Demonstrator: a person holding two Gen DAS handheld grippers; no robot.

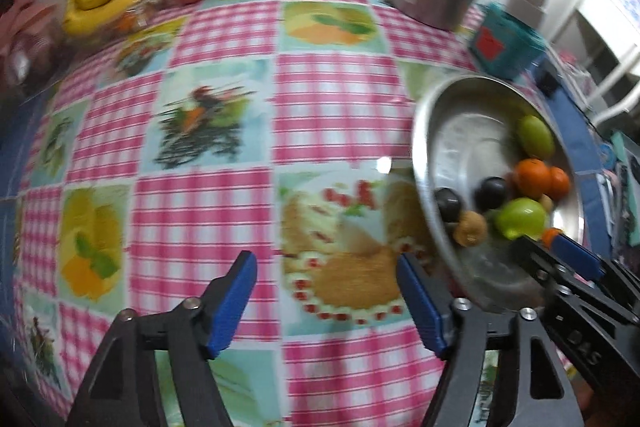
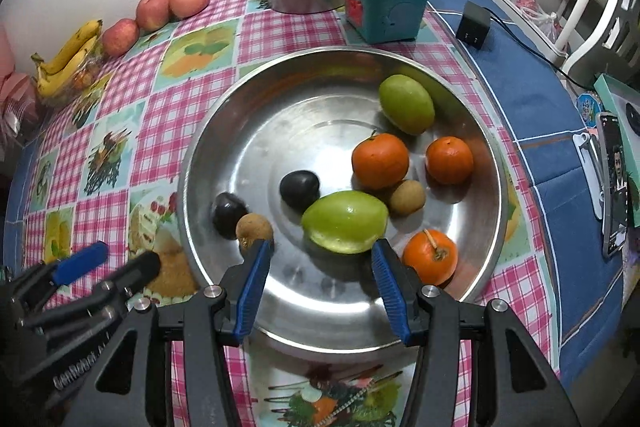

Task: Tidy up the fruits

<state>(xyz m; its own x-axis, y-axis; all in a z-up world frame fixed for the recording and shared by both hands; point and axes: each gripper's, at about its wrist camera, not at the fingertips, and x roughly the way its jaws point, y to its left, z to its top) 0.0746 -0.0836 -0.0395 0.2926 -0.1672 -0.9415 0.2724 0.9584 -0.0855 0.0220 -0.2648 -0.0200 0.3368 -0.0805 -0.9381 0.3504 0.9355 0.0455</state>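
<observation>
The left claw (image 1: 326,301) stands wide and empty over the checked desk (image 1: 328,99); the right claw (image 2: 320,287), half open and empty, should next close on the green oval fruit (image 2: 345,221) in the round steel basin (image 2: 256,131).

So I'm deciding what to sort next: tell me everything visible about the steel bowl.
The steel bowl is wide, round, shallow and shiny, with a scuffed flat bottom and a rolled rim. It sits upright on the checked tablecloth, in front of the teal box. Inside lie two green fruits, three oranges, two dark fruits and two small brown ones. The right tongs hang over its near side, seemingly not touching.
</observation>
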